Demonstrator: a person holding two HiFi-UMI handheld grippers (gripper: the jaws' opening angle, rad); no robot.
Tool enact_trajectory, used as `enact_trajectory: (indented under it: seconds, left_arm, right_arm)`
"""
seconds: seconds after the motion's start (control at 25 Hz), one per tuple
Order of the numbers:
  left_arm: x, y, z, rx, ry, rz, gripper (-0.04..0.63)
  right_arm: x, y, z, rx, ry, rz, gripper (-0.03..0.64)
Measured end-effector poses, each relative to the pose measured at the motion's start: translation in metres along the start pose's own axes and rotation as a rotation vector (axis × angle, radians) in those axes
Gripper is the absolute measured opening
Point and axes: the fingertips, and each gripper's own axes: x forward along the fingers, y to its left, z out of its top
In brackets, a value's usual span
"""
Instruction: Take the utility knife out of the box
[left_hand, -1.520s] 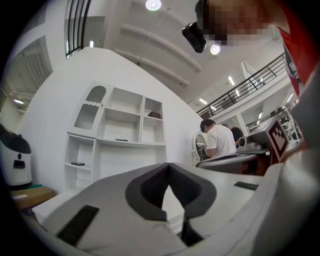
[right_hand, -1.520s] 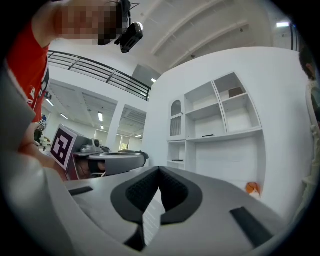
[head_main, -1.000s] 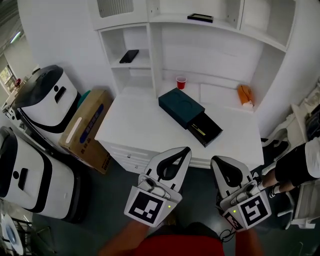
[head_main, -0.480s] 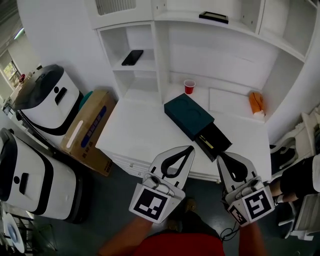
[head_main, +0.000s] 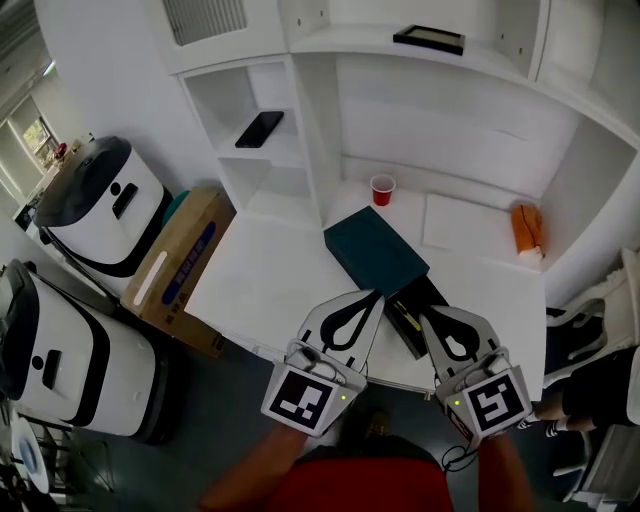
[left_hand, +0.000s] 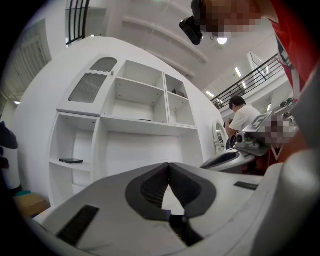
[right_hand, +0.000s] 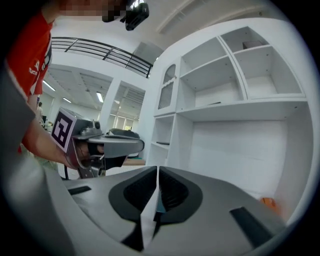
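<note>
A dark teal box (head_main: 374, 248) is sitting slantwise on the white worktop (head_main: 268, 272), and its black drawer (head_main: 432, 298) is standing pulled out toward the near edge. The utility knife (head_main: 405, 313) is lying inside that drawer as a thin yellowish strip, only partly showing between the two tools. The left gripper (head_main: 375, 296) is hovering over the near edge of the worktop, just beside the drawer's left side, and its fingers are pressing together at the tips with nothing between them. The right gripper (head_main: 426, 318) is hanging over the drawer's near end; its fingers are opening, showing a narrow slit, and they are gripping nothing. Neither tool is touching the knife. Behind the box, a red cup (head_main: 382, 189) is standing near the back wall, and an orange object (head_main: 527, 229) is lying well apart at the right. A phone (head_main: 259, 129) is resting on a shelf (head_main: 232, 152), and a cardboard box (head_main: 176, 262) is leaning beside the worktop on the floor.
</note>
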Motion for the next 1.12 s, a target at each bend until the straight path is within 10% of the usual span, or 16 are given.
enact_trajectory:
  seconds: [1.12]
  left_arm:
    - [0.032, 0.072, -0.040, -0.029, 0.081, 0.046, 0.025]
  right_arm:
    - [0.112, -0.013, -0.247, -0.164, 0.923, 0.399, 0.155]
